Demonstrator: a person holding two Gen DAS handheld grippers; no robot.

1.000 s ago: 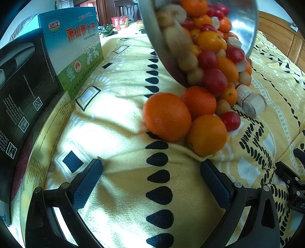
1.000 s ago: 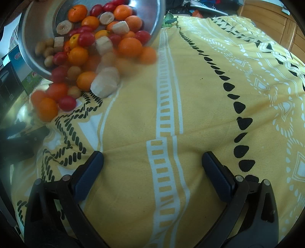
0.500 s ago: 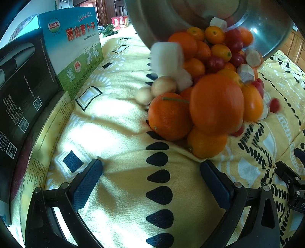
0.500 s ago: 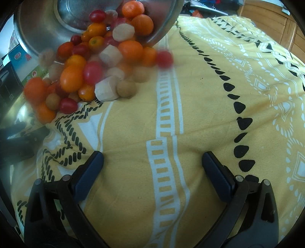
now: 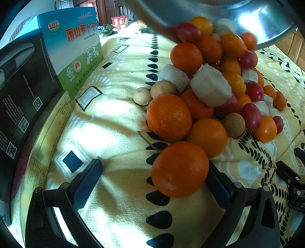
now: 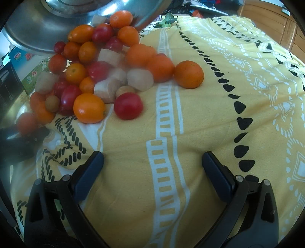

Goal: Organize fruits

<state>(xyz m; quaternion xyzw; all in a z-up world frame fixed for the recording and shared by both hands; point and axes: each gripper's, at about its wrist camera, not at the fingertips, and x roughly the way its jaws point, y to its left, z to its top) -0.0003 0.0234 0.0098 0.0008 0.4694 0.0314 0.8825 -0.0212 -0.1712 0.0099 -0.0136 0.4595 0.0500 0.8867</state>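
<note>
A tipped steel bowl (image 5: 238, 17) (image 6: 57, 28) hangs over the yellow patterned blanket (image 5: 114, 118) (image 6: 200, 124) and spills a heap of fruit: oranges (image 5: 168, 117), small orange kumquats (image 6: 89, 108), red cherry tomatoes (image 6: 128, 105) (image 5: 251, 116), pale cut chunks (image 5: 210, 87) and brown longans (image 5: 233, 125). One orange (image 5: 180, 169) lies between the fingers of my left gripper (image 5: 152, 179), close against the right one; the gripper is open. My right gripper (image 6: 152, 167) is open over bare blanket, below the heap. A single orange (image 6: 188, 74) sits apart to the right.
A blue-and-green carton (image 5: 74, 47) and a black box (image 5: 21, 80) stand along the left, with a gold-edged flat box (image 5: 40, 145) beneath them. Wooden furniture (image 6: 266, 21) lines the far right. The other gripper's black body (image 5: 293, 183) shows at the right edge.
The bowl has tipped further and lifted. Most of the fruit has poured onto the blanket and spread. One orange rolled down between my left gripper's fingers. Both grippers stayed where they were.
</note>
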